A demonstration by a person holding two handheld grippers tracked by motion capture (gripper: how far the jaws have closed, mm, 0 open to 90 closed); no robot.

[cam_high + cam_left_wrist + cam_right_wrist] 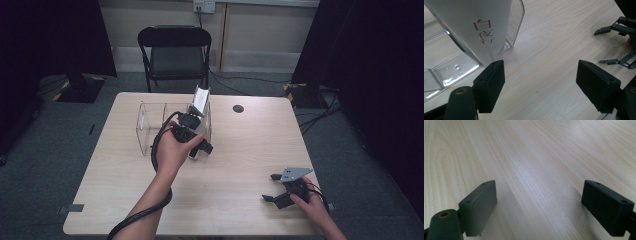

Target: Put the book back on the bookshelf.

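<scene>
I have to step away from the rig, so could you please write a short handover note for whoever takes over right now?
Left gripper: jaws open, nothing between them, beside the clear box.
Right gripper: jaws open, empty, low over the near right part of the table.
Things: a white book with red lettering stands tilted in the right end of the clear box, poking out above its rim.
Done: book is in the box and released.
Left: probably draw the left gripper away; check whether the book needs straightening.

White book [477, 27] upright in clear organizer [451, 68].
</scene>
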